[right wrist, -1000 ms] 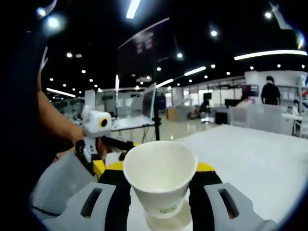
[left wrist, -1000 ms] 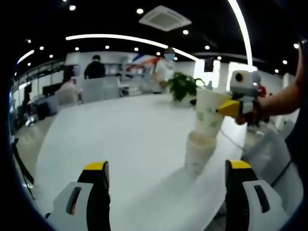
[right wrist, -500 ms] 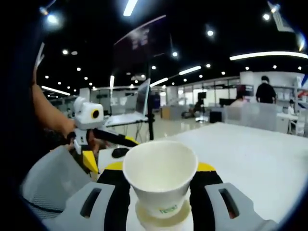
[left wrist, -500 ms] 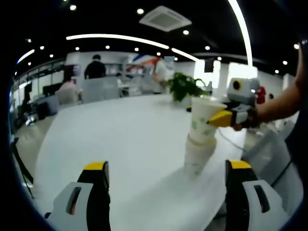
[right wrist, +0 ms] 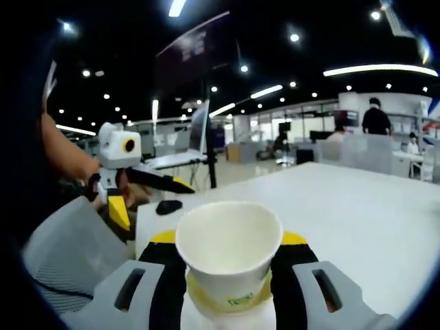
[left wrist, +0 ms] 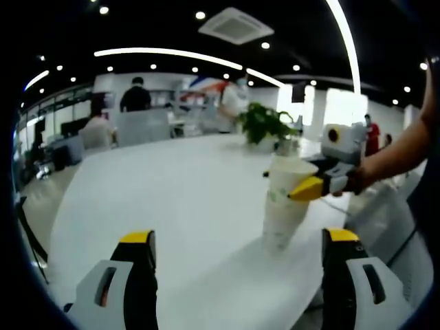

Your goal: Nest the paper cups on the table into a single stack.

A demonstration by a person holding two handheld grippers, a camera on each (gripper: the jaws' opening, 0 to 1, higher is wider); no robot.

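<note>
A stack of white paper cups [left wrist: 280, 213] stands on the white table [left wrist: 172, 199], ahead and right of my left gripper [left wrist: 238, 238], which is open with nothing between its fingers. My right gripper [left wrist: 304, 187] reaches in from the right and is shut on the top cup [left wrist: 287, 172], which sits deep in the stack. In the right gripper view the same top cup [right wrist: 228, 251] is held between the jaws of my right gripper [right wrist: 228, 242], mouth up and empty, with the rim of the cup below [right wrist: 227, 301] just under it. My left gripper [right wrist: 151, 198] shows at the left.
A potted plant [left wrist: 261, 124] stands at the far side of the table. A small black object [right wrist: 168, 205] lies near the table edge. Grey chairs [right wrist: 69, 254] stand beside the table. People stand in the office background [left wrist: 136, 97].
My right gripper has moved down with the top cup, which has sunk into the stack; the stack now looks shorter. My left gripper has stayed still and open.
</note>
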